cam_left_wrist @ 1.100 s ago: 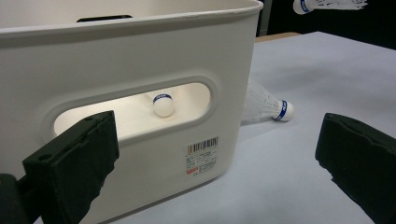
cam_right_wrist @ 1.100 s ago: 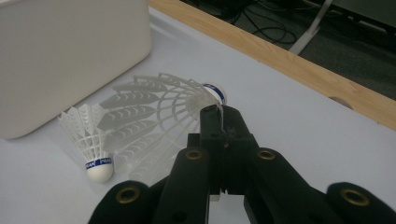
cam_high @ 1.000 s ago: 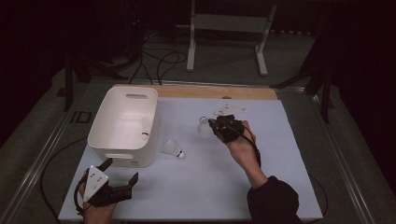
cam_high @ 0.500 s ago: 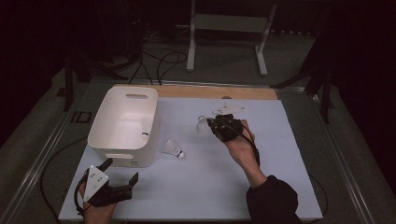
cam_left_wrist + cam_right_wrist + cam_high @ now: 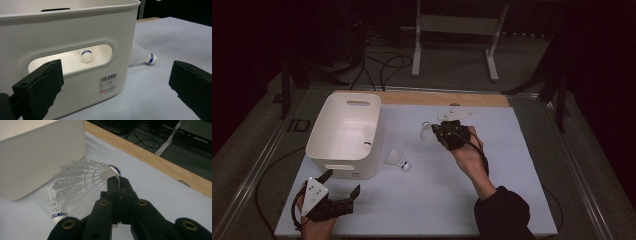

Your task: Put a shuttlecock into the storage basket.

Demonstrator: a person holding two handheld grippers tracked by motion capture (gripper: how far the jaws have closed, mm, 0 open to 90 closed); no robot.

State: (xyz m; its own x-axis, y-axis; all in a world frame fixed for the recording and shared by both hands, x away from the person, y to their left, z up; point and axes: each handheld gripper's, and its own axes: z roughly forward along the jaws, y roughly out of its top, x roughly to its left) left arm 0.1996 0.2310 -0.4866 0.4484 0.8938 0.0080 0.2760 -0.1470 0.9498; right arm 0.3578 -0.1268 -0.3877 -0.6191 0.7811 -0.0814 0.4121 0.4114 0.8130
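My right gripper (image 5: pixel 438 133) hovers over the middle of the white table, shut on the feather skirt of a white shuttlecock (image 5: pixel 427 131). In the right gripper view the skirt (image 5: pixel 82 182) fans out to the left of the closed jaws, with its blue-banded cork (image 5: pixel 115 169) pointing away. A second shuttlecock (image 5: pixel 397 159) lies on the table beside the white bin (image 5: pixel 318 131). A third shuttlecock (image 5: pixel 87 55) rests inside the bin, seen through its handle slot. My left gripper (image 5: pixel 343 182) sits open at the near left, facing the bin's near wall (image 5: pixel 75 32).
A wooden strip (image 5: pixel 442 98) runs along the table's far edge, with a metal stand (image 5: pixel 452 30) and cables on the floor beyond. The white surface (image 5: pixel 422 195) stretches between both hands. The loose shuttlecock (image 5: pixel 142 56) lies right of the bin's corner.
The right hand with its shuttlecock has edged very slightly left towards the bin. The left hand has stayed put.
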